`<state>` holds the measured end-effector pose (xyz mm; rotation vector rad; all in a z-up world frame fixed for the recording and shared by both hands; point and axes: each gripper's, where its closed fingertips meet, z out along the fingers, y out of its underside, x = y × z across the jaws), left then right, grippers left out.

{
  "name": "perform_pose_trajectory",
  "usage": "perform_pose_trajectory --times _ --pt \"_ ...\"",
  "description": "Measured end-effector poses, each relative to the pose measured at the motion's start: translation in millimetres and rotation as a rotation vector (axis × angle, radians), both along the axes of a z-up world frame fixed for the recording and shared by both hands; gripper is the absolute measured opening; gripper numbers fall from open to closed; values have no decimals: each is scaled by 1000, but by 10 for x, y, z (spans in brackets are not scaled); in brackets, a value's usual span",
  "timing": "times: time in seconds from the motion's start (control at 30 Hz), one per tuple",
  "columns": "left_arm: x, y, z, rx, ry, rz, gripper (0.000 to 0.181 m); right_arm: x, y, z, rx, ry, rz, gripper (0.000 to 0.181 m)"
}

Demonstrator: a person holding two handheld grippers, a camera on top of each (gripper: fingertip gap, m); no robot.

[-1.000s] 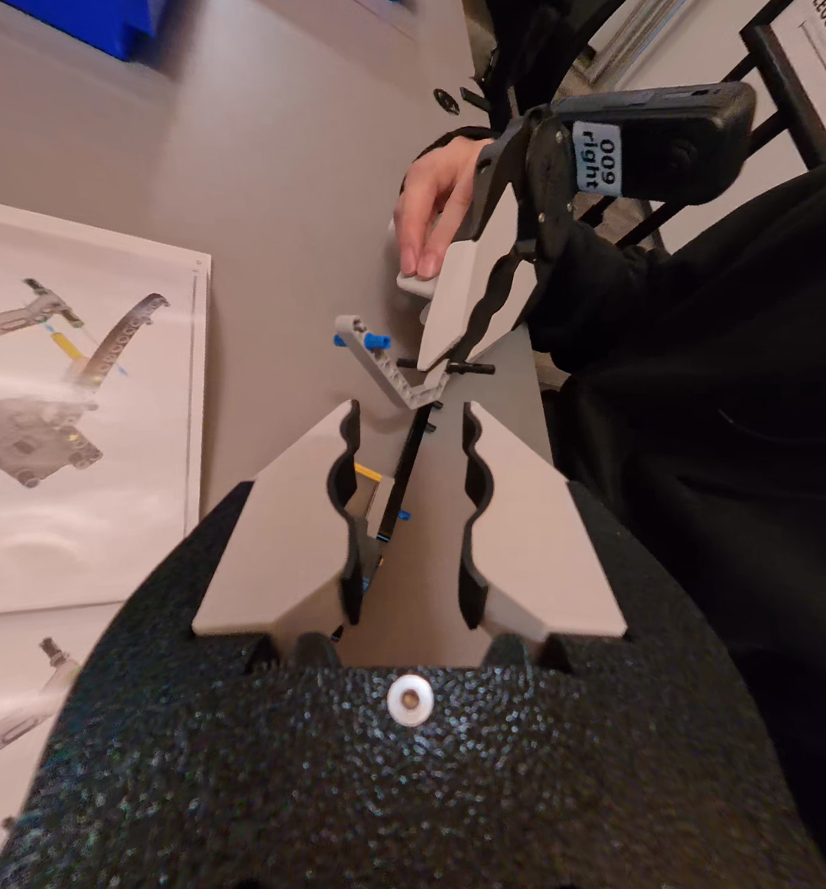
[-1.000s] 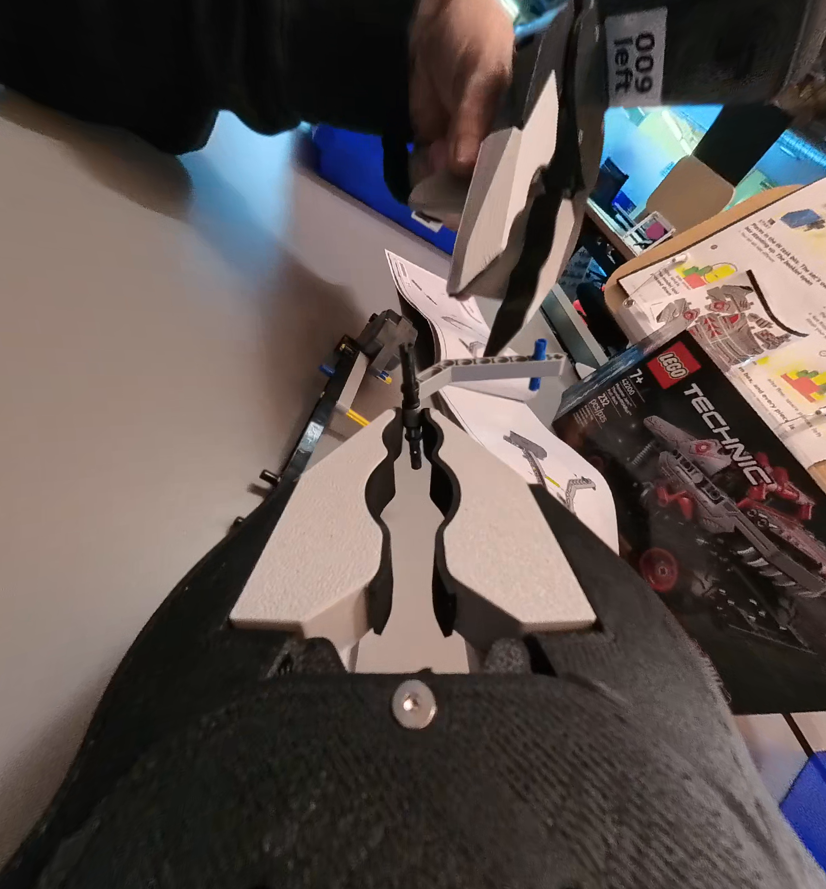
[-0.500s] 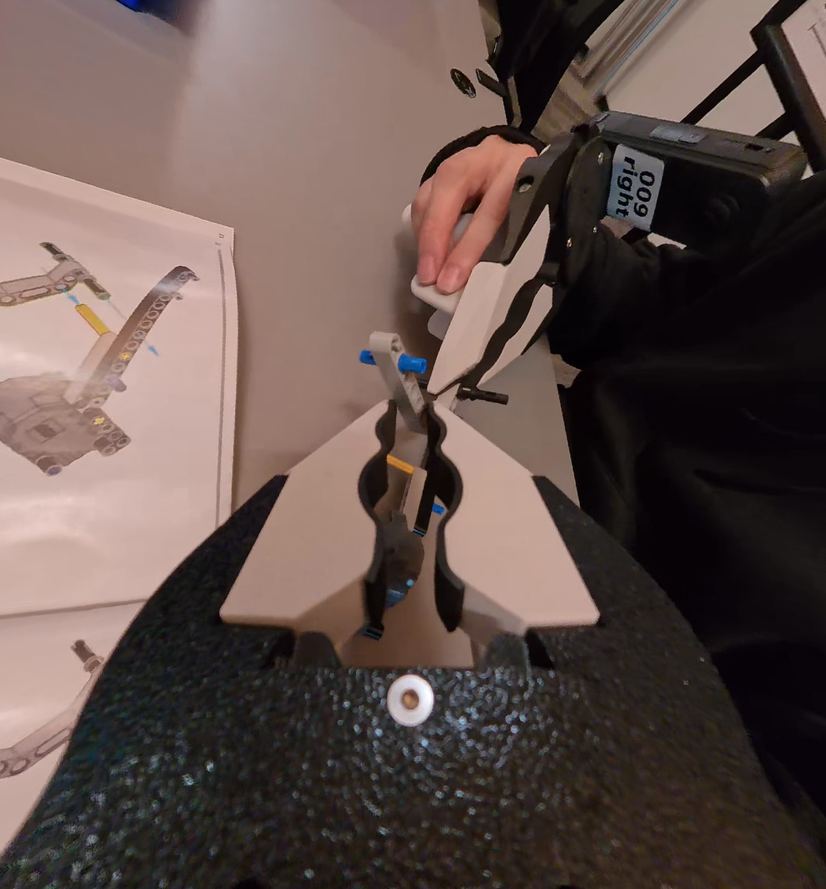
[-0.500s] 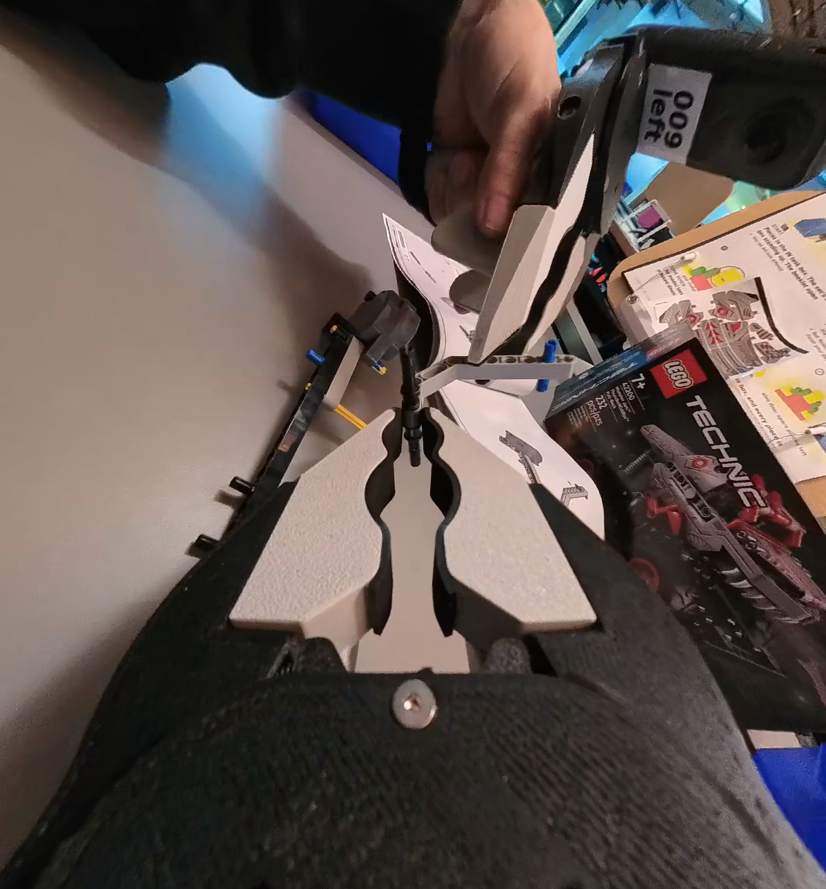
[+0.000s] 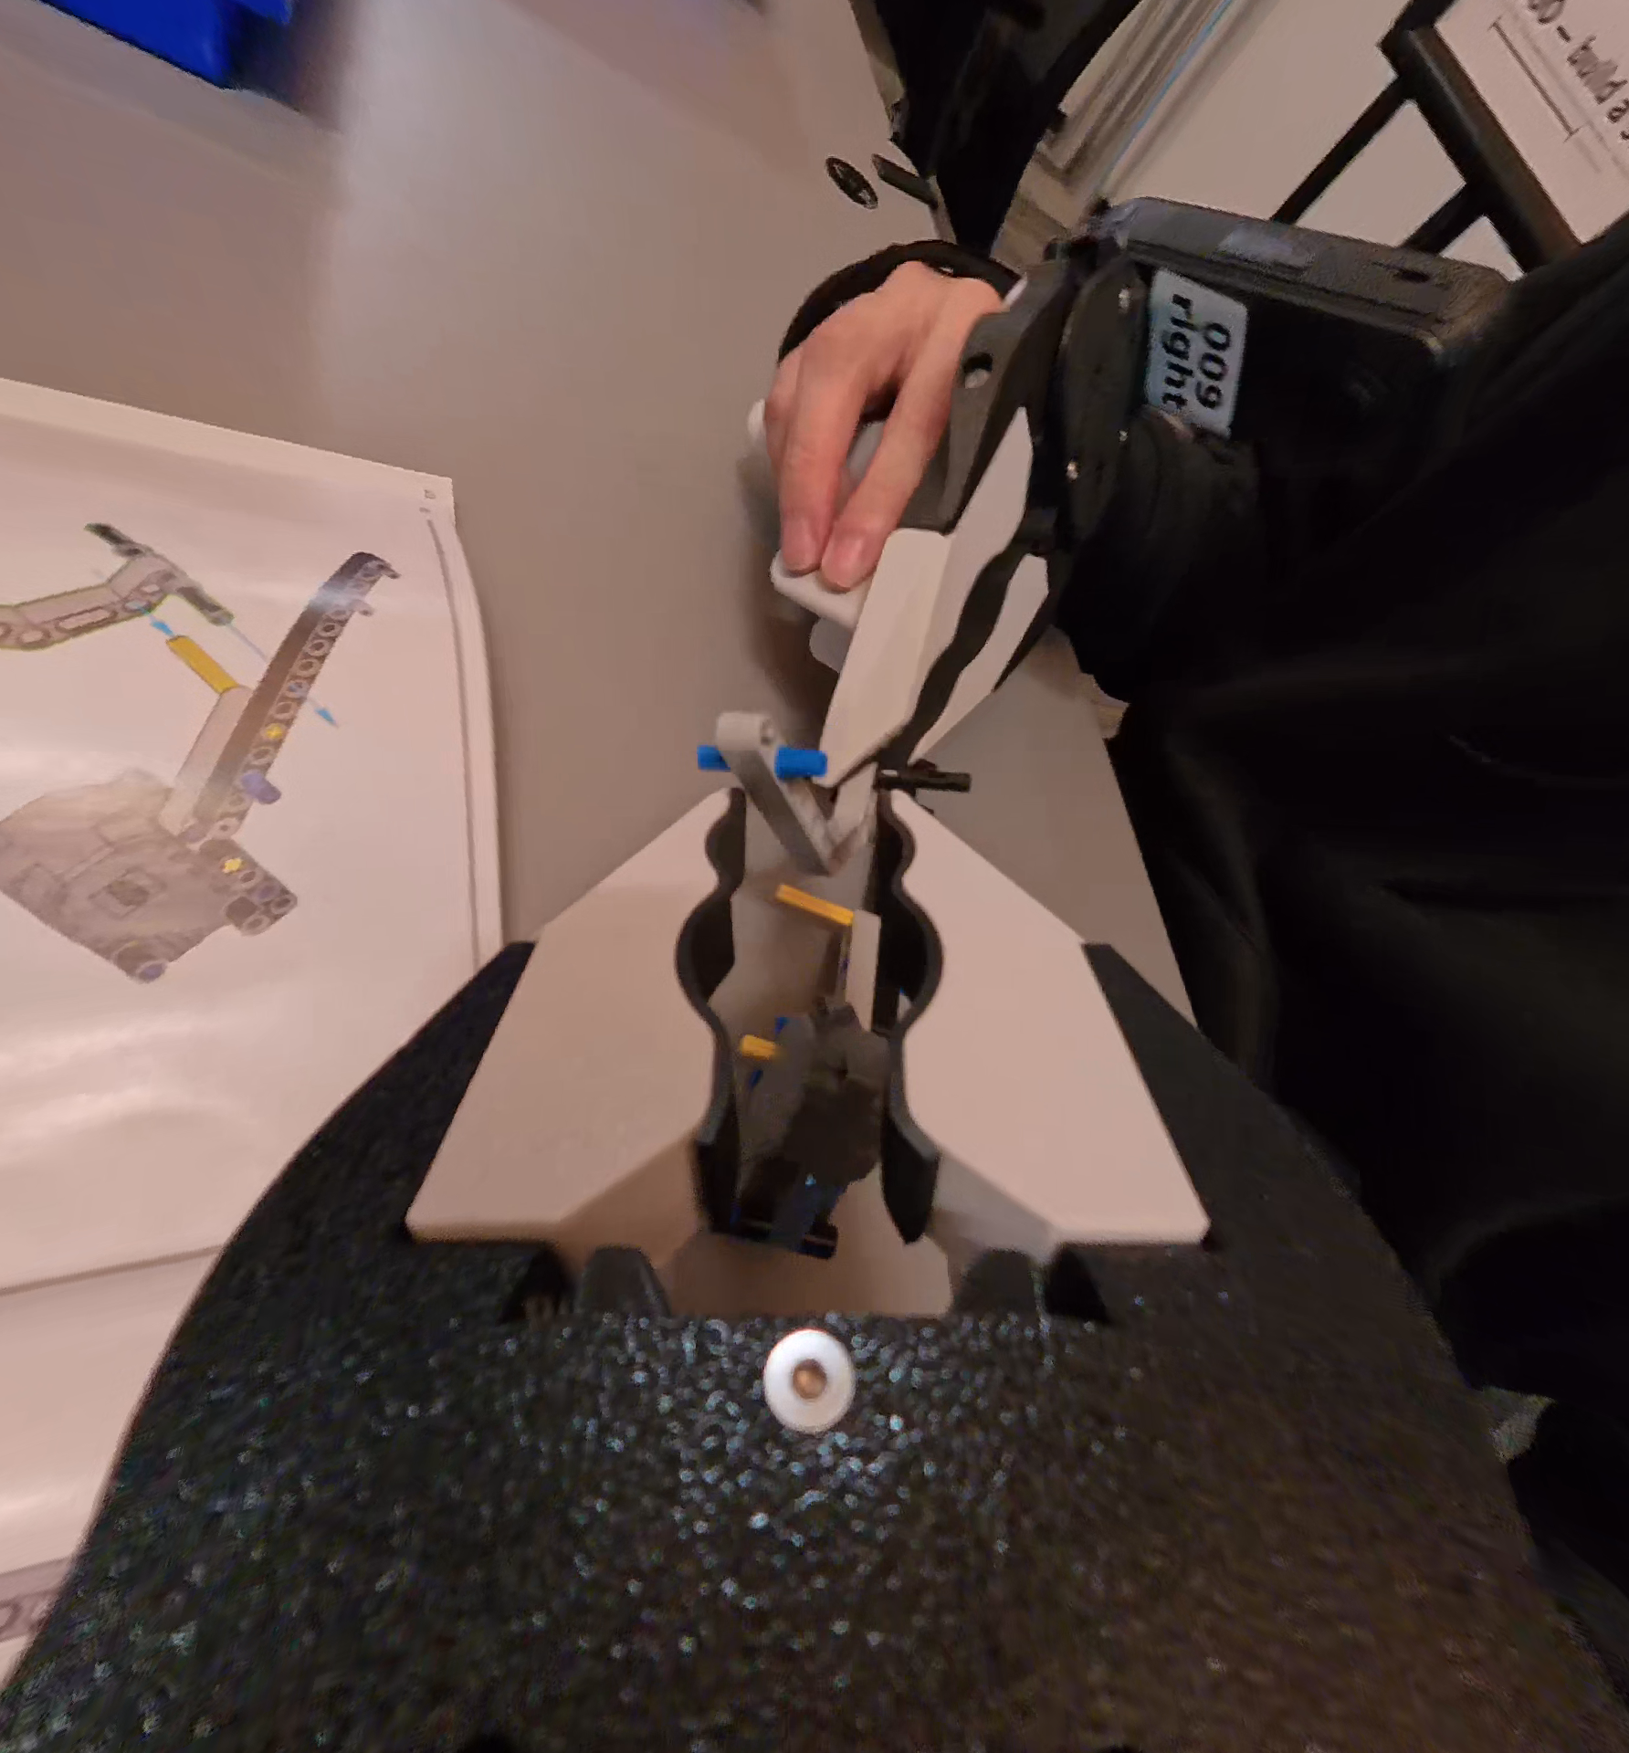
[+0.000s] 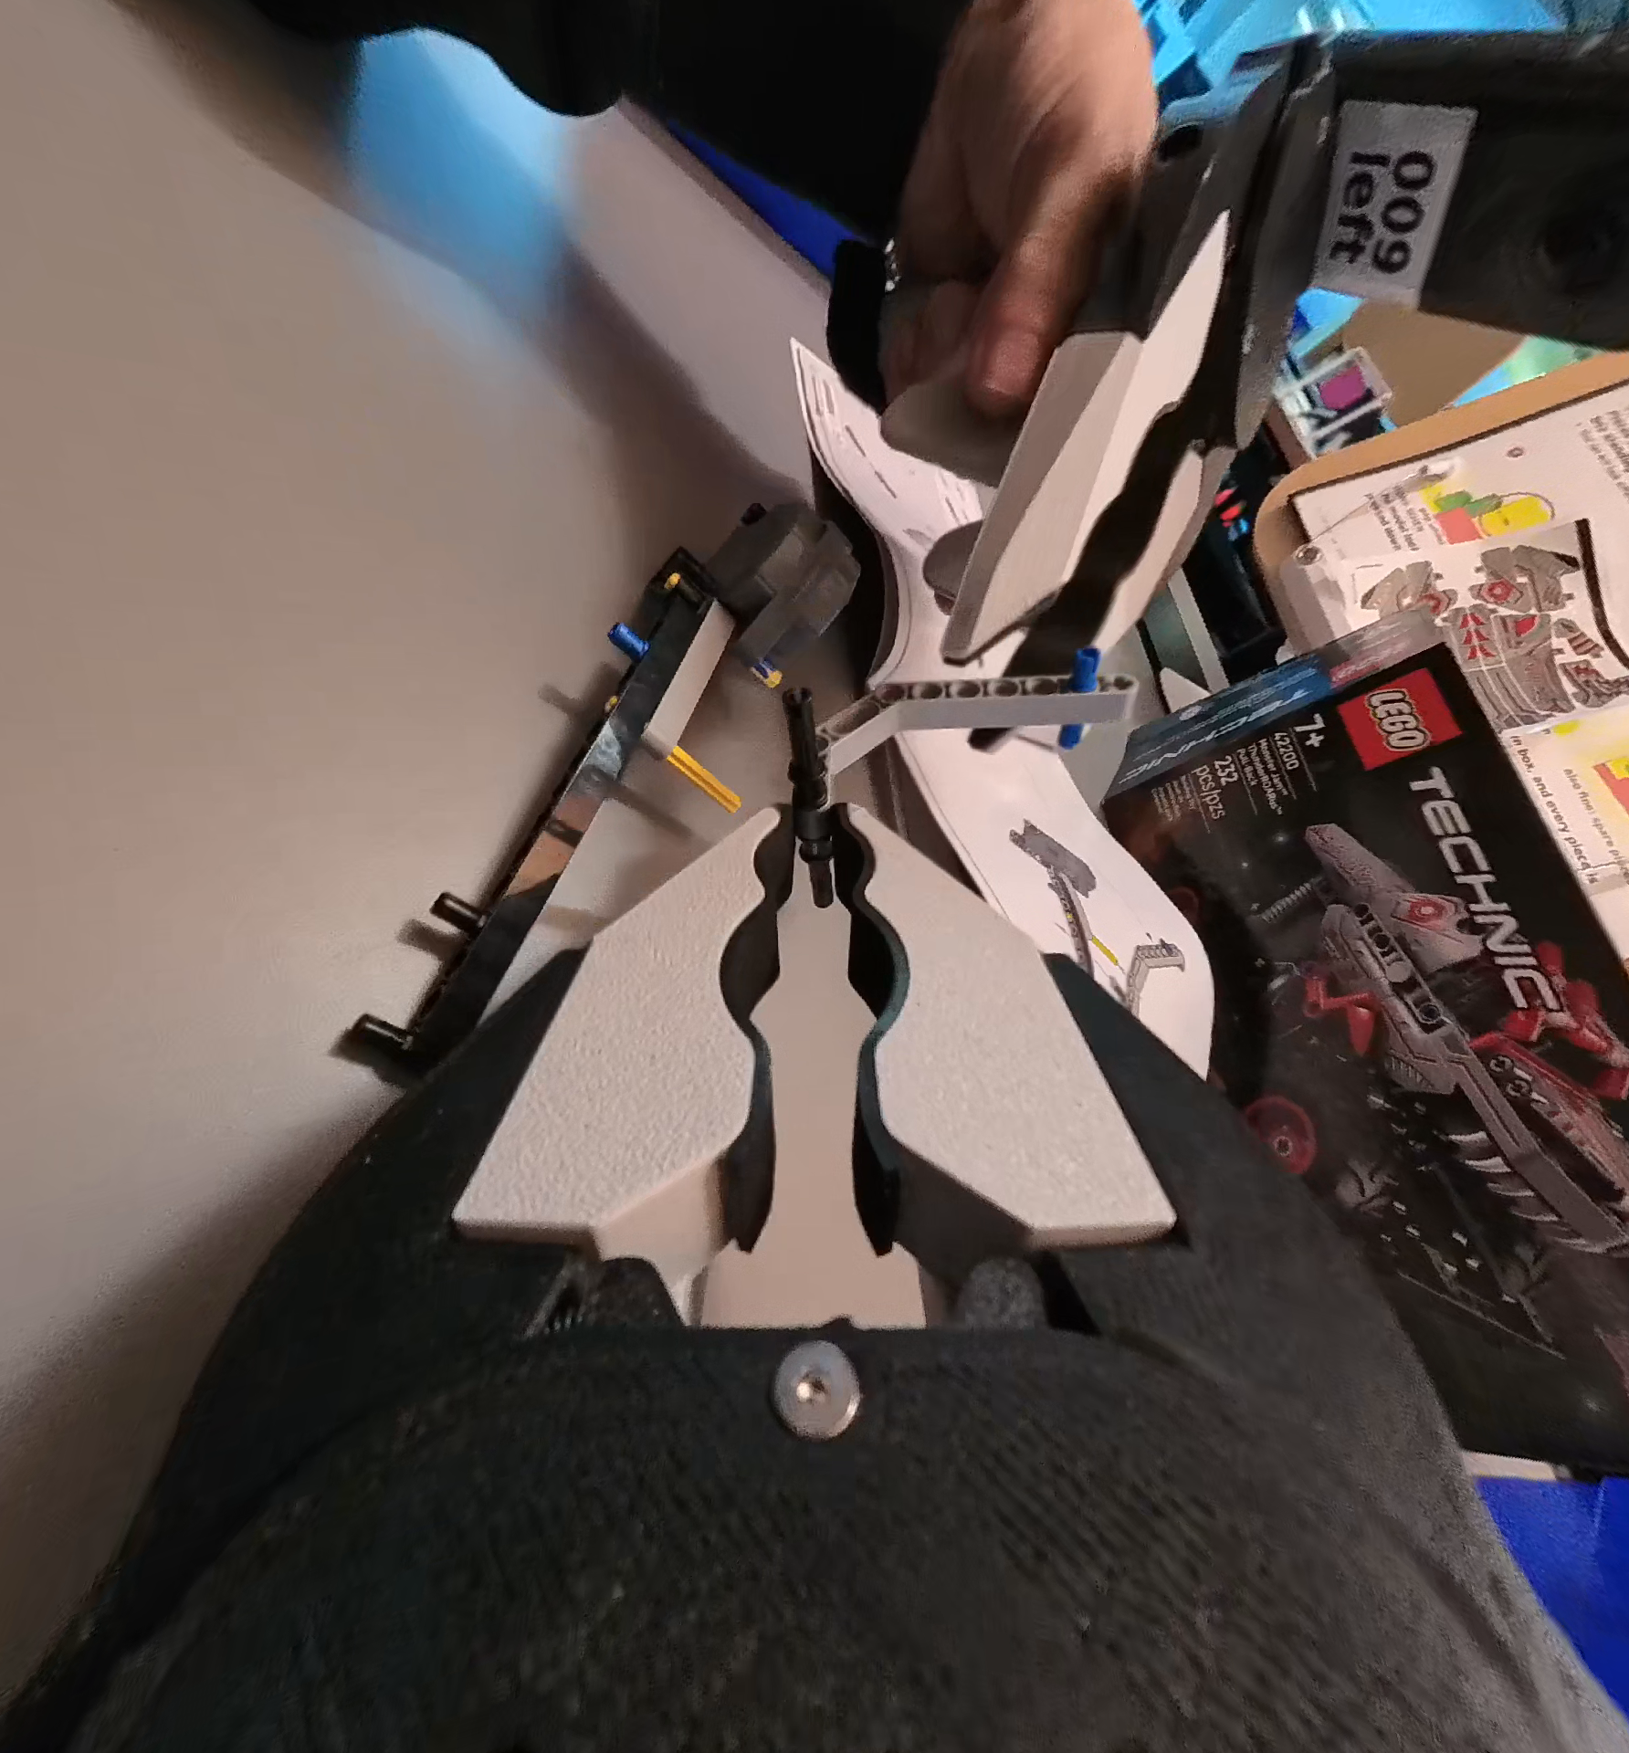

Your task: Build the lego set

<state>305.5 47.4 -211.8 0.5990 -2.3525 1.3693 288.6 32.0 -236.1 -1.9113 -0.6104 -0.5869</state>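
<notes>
My left gripper [image 5: 806, 818] is shut on a light grey bent beam [image 5: 777, 792] with a blue pin [image 5: 799, 758] through its far end. In the right wrist view the beam [image 6: 981, 704] hangs level under the left gripper [image 6: 993, 653], above the table. My right gripper [image 6: 813, 827] is shut on a thin black pin [image 6: 806, 759], whose tip meets the beam's bent end. In the left wrist view the right gripper [image 5: 872, 759] comes in from above, with the pin [image 5: 925, 780] sticking out sideways. A partial assembly [image 6: 697, 655] lies on the table: black curved beam, dark grey block, yellow axle [image 6: 703, 778].
An open instruction booklet [image 5: 175, 806] lies to the left. A dark Lego box [image 6: 1408, 949] and a brown board with printed sheets [image 6: 1551, 531] are to the right. A blue bin [image 5: 175, 38] stands at the back. The person's hands hold both grippers close together. Left and right tips are no more than a few centimetres apart.
My left gripper was open a second ago and has shut on the grey beam. The right gripper has kept hold of the black pin at the beam's end. Both tools shifted slightly.
</notes>
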Motion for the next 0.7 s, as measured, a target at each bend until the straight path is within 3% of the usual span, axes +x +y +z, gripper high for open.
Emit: perform_pose_trajectory --times 0.1,0.13,0.23,0.5,0.7 --pt "43 20 -66 27 -8 11 23 3 40 -46 -32 -10 17 5" --pt "56 35 -98 47 -23 10 12 20 43 -57 -42 -12 12 5" --pt "-1 34 -95 48 -28 -39 7 40 39 -110 -74 2 15 7" --pt "32 53 -128 92 16 -75 6 -20 -40 -160 -137 106 52 13" --pt "-24 44 -144 71 -52 -156 6 84 -133 101 -59 304 29 11"
